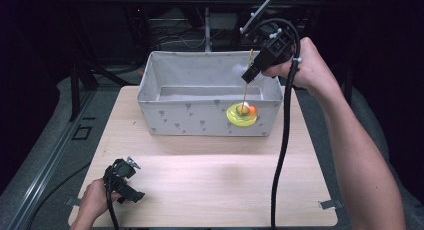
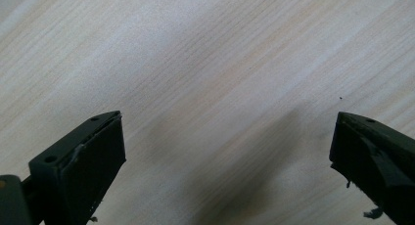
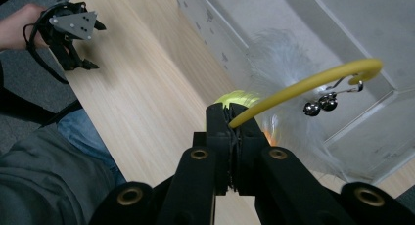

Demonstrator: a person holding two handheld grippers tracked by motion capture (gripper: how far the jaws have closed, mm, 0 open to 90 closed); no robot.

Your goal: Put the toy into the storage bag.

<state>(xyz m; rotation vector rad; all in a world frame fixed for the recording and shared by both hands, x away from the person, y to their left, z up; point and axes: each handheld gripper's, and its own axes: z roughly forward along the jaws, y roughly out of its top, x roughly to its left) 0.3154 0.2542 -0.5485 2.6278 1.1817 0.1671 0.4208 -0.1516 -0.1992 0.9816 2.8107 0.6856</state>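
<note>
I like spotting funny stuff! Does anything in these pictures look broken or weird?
Nothing looks broken or spilled. One oddity: the yellow toy hangs in the air by its thin stick from the right gripper, over the front wall of the grey fabric box. The left gripper waits open over the table.

Light fell from above onto the pale worktop [image 1: 210, 180], leaving a bright washed-out patch beside the left hand-held gripper [image 1: 131, 177], while everything beyond the right hand-held gripper [image 1: 248, 76] sank into near-black. In the left gripper view a soft, blurred shadow lay on the wood between the jaws. In the right gripper view the white feathers [image 3: 279, 54] ahead of the jaws were smeared and out of focus.
</note>
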